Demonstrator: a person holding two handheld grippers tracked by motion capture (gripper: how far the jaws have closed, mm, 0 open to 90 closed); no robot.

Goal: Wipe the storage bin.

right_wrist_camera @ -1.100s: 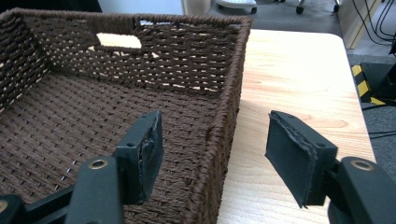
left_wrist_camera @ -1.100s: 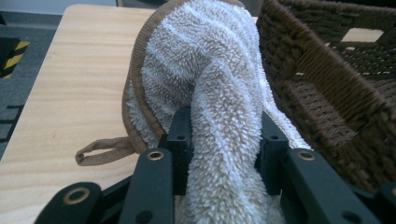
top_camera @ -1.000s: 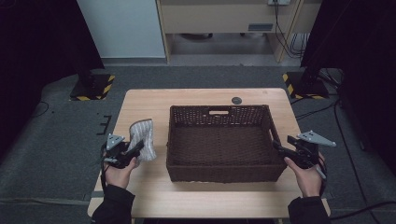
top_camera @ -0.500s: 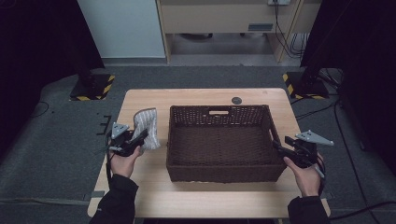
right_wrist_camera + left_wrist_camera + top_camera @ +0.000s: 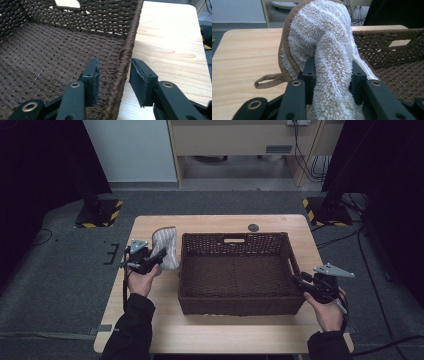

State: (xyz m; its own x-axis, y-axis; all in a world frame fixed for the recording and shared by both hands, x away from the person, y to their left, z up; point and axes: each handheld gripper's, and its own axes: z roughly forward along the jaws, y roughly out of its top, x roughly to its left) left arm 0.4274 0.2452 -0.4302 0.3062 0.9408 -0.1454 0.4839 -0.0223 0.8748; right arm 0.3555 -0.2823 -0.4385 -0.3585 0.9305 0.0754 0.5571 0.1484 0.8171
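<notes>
Between the left gripper (image 5: 332, 82) fingers (image 5: 308, 75): clamped on a fold of fluffy white towel (image 5: 322, 45), brown-edged, hanging loop trailing toward the wooden surface (image 5: 242, 50). Held up just beside the left wall of the dark woven basket (image 5: 240, 270), not yet over it.

At the right gripper (image 5: 113, 82): fingers (image 5: 91, 80) straddling the basket's right rim, one inside, one outside, just been closing. Small gaps visible on both sides of the weave, so not yet pressing, by the look of it.

Step in hand, as judged: steadying the basket on the right while carrying the towel toward it on the left. Next move probably calls for lifting the towel clear of the near wall, swinging inward over the basket floor, then letting go.

High view: gives the whole layout, both hands (image 5: 142, 280), basket empty, small dark disc (image 5: 253, 227) on the far surface. Left gripper view: gives the terry texture and loop. Right gripper view: gives the gap at the rim.
</notes>
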